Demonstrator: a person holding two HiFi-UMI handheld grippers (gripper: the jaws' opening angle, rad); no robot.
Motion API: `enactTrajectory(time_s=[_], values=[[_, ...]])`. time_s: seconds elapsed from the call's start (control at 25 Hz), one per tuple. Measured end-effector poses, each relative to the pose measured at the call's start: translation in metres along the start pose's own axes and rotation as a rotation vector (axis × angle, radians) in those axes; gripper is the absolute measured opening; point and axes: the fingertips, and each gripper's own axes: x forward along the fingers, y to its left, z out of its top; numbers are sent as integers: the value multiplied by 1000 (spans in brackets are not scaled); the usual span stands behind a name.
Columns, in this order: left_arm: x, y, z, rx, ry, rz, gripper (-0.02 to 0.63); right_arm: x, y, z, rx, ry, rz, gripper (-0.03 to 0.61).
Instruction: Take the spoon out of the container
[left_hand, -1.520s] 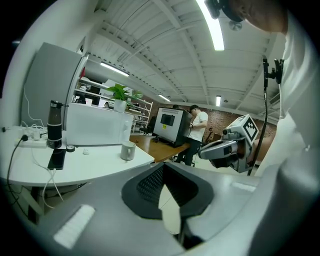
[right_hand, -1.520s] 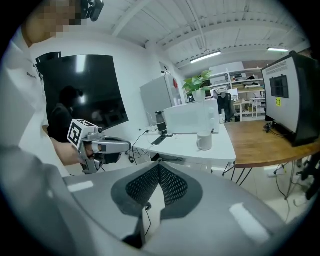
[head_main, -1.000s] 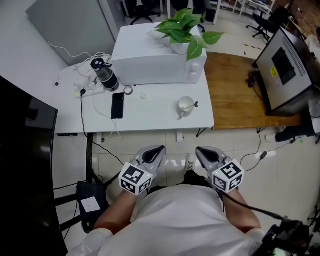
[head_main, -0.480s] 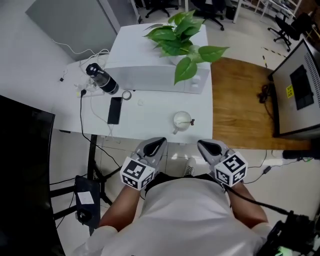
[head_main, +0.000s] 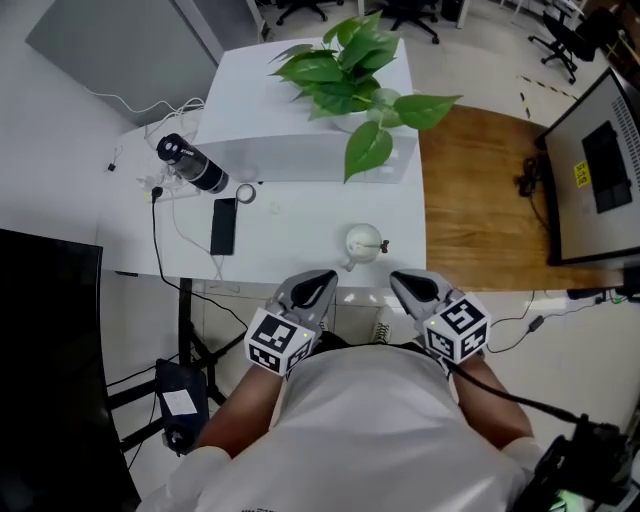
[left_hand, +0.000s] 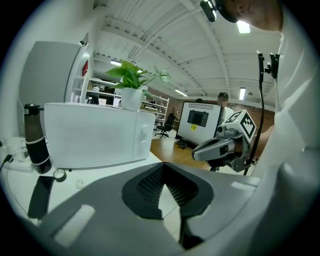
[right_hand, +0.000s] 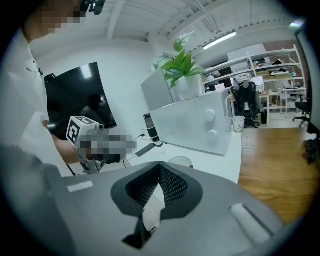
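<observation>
A white cup (head_main: 362, 241) stands near the front edge of the white table (head_main: 300, 230), with a spoon (head_main: 381, 243) in it whose handle sticks out to the right. Both grippers hover just short of that edge, empty. My left gripper (head_main: 321, 281) is left of the cup and my right gripper (head_main: 399, 281) is right of it, each with its jaws together. In the right gripper view the cup's rim (right_hand: 180, 161) peeks over the shut jaw tips (right_hand: 159, 165). The left gripper view shows its jaws (left_hand: 162, 165) closed, and the right gripper (left_hand: 220, 148) beside them.
A white microwave (head_main: 300, 130) with a potted plant (head_main: 345, 70) on top fills the table's back. A dark bottle (head_main: 192, 165), cables, a tape ring (head_main: 246, 194) and a black phone (head_main: 223, 226) lie at the left. A wooden desk (head_main: 480, 200) adjoins on the right.
The person has stepped closer to the table. Both grippers now sit right at its front edge with the cup just ahead of them. Their jaws have stayed together.
</observation>
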Motion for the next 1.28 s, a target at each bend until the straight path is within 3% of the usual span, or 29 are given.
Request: enactTrajectory(time_s=[0.28, 0.6, 0.88, 1.28], values=[[2, 15, -2, 14, 32, -96, 3, 17, -8, 10, 1, -4, -118, 8], [2, 29, -6, 26, 47, -157, 3, 29, -13, 2, -17, 39, -196, 12], [4, 40, -7, 16, 53, -170, 3, 39, -30, 5, -11, 51, -245, 64], [9, 52, -13, -22, 74, -154, 4, 58, -64, -16, 121, 94, -270, 130]])
